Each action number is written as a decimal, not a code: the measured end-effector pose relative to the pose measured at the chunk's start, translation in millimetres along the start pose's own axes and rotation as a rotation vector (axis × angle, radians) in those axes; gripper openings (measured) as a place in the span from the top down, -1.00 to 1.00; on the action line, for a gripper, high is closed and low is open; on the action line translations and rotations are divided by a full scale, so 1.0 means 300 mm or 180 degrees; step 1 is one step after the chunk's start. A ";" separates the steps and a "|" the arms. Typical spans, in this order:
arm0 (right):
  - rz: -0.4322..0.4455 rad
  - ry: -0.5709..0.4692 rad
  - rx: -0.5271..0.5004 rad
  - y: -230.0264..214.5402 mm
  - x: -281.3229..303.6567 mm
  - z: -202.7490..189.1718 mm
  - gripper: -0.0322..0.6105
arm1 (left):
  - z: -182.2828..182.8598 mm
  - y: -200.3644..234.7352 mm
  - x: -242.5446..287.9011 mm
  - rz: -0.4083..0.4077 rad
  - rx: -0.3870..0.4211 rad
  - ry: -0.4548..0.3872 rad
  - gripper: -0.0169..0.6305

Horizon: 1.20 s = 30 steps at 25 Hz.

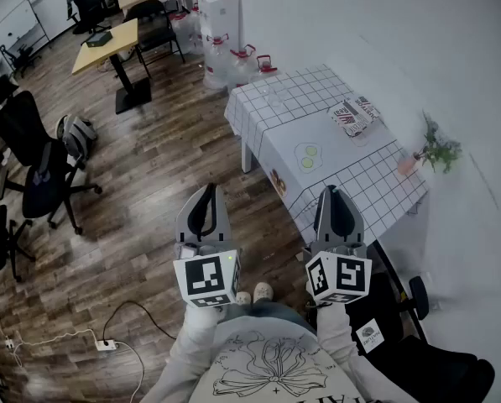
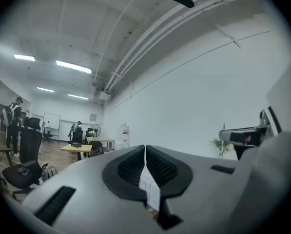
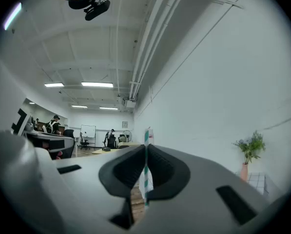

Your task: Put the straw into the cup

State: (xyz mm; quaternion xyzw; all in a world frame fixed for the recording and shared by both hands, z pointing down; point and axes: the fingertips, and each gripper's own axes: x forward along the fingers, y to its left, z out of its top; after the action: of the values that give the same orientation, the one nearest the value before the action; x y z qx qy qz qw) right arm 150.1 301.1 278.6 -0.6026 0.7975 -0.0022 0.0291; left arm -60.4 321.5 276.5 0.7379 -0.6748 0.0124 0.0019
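Observation:
My right gripper (image 3: 146, 152) is shut on a thin straw (image 3: 146, 173) with green and white stripes, which stands upright between the jaws. My left gripper (image 2: 145, 152) is shut with nothing in it. In the head view both grippers, left (image 1: 206, 191) and right (image 1: 334, 195), are held at waist height over the wooden floor, short of the table (image 1: 351, 191) with its checked cloth. What look like clear glass cups (image 1: 274, 99) stand faintly near the table's far corner. The straw cannot be made out in the head view.
On the table lie a plate-like mat (image 1: 307, 156), a printed packet (image 1: 352, 114) and a potted plant (image 1: 425, 153) by the wall. Water jugs (image 1: 242, 61) stand beyond the table. Office chairs (image 1: 44, 179) and desks (image 1: 107, 44) fill the left side.

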 end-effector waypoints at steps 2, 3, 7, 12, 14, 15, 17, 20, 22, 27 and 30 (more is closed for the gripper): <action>0.0003 -0.0003 0.0005 0.000 0.007 0.001 0.86 | 0.002 0.004 0.006 0.0006 0.0006 -0.0003 0.92; 0.0003 -0.0004 0.0006 0.000 0.010 0.001 0.86 | 0.003 0.005 0.009 0.0008 0.0008 -0.0007 0.92; 0.0014 -0.0005 0.0009 0.003 0.025 -0.003 0.86 | 0.002 0.010 0.019 0.0006 0.0016 -0.0011 0.92; 0.0026 -0.0022 0.0019 -0.002 0.056 -0.007 0.86 | -0.005 0.012 0.048 0.0021 0.0027 0.0004 0.92; 0.0032 -0.0031 0.0040 -0.008 0.076 -0.010 0.86 | -0.010 0.014 0.067 0.0043 0.0023 0.0011 0.92; 0.0042 -0.0031 0.0046 -0.011 0.087 -0.014 0.86 | -0.015 0.016 0.076 0.0057 0.0018 0.0014 0.92; 0.0072 -0.0034 0.0057 -0.018 0.109 -0.022 0.86 | -0.026 0.017 0.094 0.0091 0.0011 0.0021 0.92; 0.0123 -0.0037 0.0108 -0.036 0.142 -0.037 0.86 | -0.044 0.012 0.116 0.0137 0.0011 0.0039 0.92; 0.0158 -0.0023 0.0134 -0.046 0.163 -0.049 0.86 | -0.055 0.009 0.131 0.0170 0.0011 0.0052 0.92; 0.0234 0.0060 0.0132 -0.058 0.218 -0.083 0.86 | -0.080 0.018 0.181 0.0236 -0.0010 0.0113 0.92; 0.0243 0.0090 0.0138 -0.073 0.267 -0.096 0.86 | -0.093 0.021 0.234 0.0246 -0.0032 0.0144 0.92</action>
State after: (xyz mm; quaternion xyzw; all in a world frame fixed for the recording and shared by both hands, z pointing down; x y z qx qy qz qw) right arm 147.9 217.1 304.9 -0.5708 0.8201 -0.0270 0.0310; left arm -60.9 251.7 305.9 0.7108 -0.7027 0.0257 0.0204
